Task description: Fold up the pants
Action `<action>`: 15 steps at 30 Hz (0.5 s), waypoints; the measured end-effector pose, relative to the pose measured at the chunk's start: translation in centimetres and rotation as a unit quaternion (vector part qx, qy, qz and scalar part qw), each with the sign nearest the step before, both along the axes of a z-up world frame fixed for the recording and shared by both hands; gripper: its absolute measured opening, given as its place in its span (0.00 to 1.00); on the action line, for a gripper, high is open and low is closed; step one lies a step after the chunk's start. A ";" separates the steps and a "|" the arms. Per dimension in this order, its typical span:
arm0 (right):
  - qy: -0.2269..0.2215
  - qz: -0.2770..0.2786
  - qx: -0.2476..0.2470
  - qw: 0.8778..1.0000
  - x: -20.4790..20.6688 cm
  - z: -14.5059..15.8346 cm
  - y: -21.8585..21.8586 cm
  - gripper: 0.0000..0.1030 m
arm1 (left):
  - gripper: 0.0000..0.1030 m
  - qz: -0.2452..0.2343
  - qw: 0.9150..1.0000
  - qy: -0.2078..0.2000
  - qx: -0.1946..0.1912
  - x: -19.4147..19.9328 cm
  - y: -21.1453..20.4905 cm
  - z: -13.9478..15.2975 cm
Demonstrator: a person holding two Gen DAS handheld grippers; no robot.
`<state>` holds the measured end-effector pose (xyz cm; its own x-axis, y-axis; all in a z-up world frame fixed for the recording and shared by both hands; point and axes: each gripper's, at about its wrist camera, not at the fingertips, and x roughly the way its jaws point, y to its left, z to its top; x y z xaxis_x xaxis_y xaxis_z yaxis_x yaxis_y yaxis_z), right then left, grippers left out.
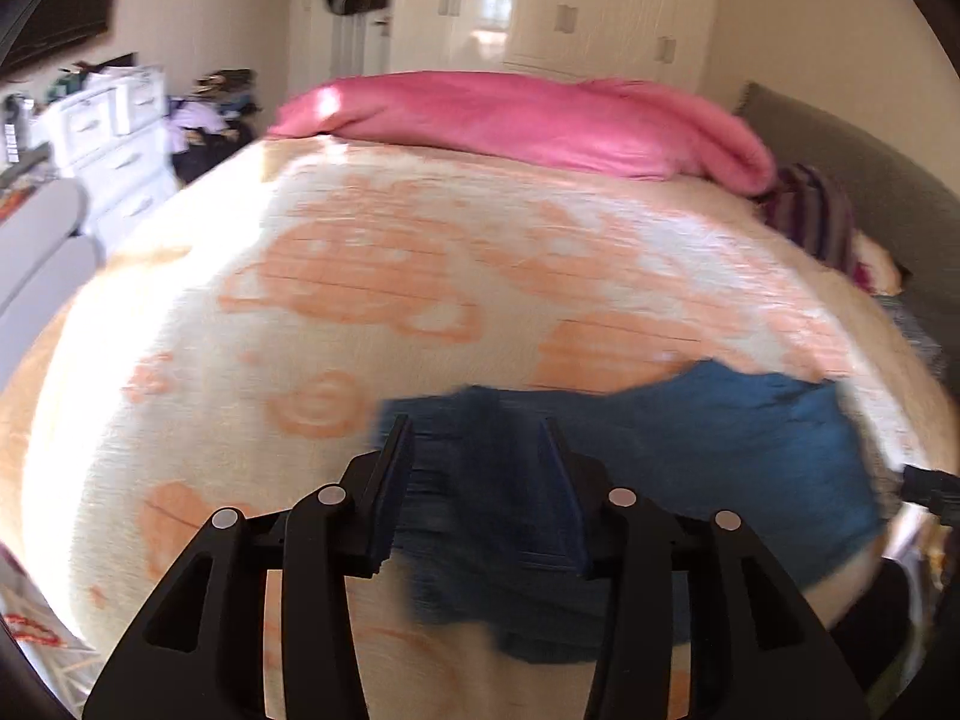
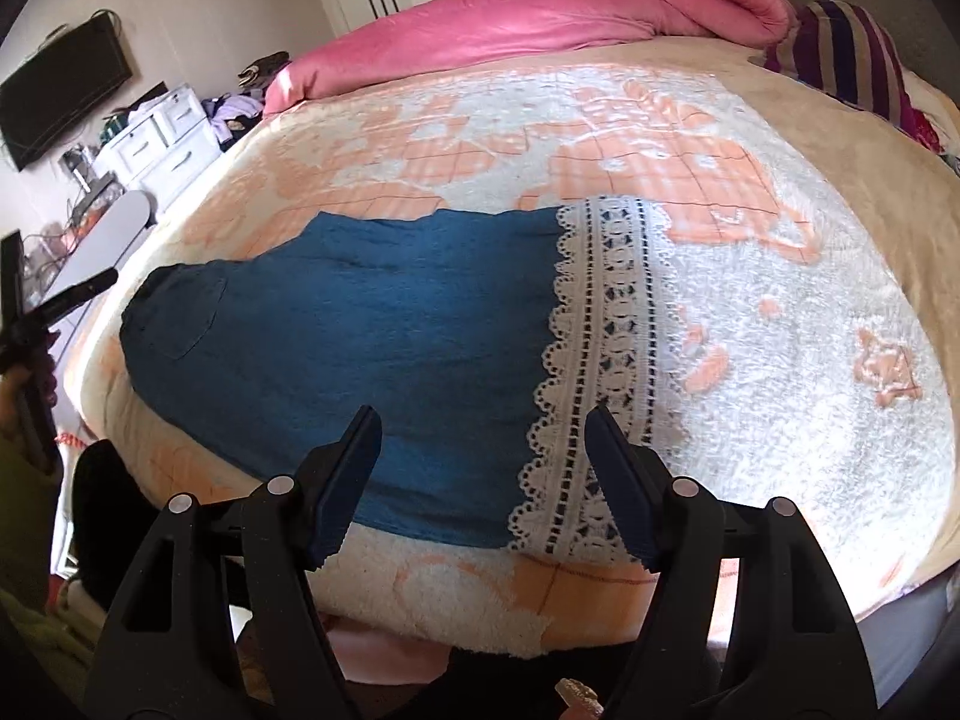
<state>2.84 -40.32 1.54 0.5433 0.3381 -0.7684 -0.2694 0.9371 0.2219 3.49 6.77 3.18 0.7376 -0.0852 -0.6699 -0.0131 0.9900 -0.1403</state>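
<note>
Lying flat on the bed's peach-patterned blanket [image 2: 750,312], near its front edge, the teal pants [image 2: 360,324] stretch from a waist end at left to a white lace hem [image 2: 600,360] at right. Over the waist end the left claw [image 1: 477,450] hovers in a blurred view, its jaws apart with nothing pinched. Right of it, the right claw [image 2: 483,450] stands released above the lace hem, fingers clear of the cloth. A pink duvet [image 2: 540,18] is heaped along the far side
</note>
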 end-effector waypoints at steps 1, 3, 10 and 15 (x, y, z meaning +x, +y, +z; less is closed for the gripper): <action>0.002 0.003 0.001 1.000 0.1 -0.2 0.3 0.62 | 0.42 -0.022 1.000 0.008 -0.007 0.3 -1.3 -0.2; 0.010 0.007 -0.002 1.000 0.3 -0.7 1.1 0.62 | 0.43 -0.055 0.998 0.022 -0.011 0.5 -3.5 -1.1; 0.029 0.026 -0.024 0.999 0.2 -2.0 2.7 0.62 | 0.50 -0.147 0.985 0.087 -0.005 1.2 -9.9 -5.7; 0.052 0.016 -0.022 0.998 0.5 -3.3 1.8 0.62 | 0.51 -0.160 0.981 0.111 0.015 1.4 -10.7 -8.4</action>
<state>3.30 -38.52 -1.77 0.4491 0.3184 -0.8348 -0.2766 0.9380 0.2090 4.85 -3.89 -5.24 0.5125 -0.2659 -0.8165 0.2721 0.9521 -0.1393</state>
